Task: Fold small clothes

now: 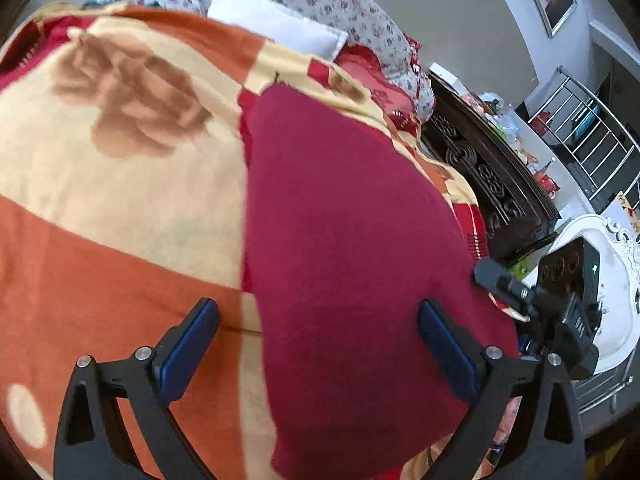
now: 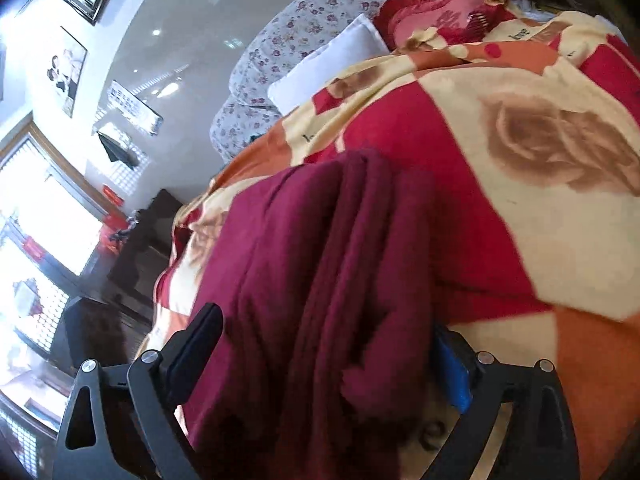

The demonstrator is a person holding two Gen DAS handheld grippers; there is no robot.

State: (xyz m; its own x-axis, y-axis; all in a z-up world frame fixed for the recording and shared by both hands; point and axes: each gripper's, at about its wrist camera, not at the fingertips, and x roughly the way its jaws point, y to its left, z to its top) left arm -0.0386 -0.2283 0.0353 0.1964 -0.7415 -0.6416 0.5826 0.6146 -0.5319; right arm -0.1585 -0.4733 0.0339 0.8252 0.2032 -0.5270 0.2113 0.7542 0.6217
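The left gripper [image 1: 318,340] hovers spread wide, gripping nothing, over a maroon garment [image 1: 348,248] lying flat on the rose-patterned blanket [image 1: 120,184], while the right gripper [image 2: 326,344] stands wide, pads off the bunched folds between them, beside the blanket's printed "love" [image 2: 520,33].

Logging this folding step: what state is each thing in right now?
Maroon garment: lying on the blanket, bunched into folds at one end.
Left tool: open, over the garment.
Right tool: open, garment between its fingers.
Blanket: spread over the bed.
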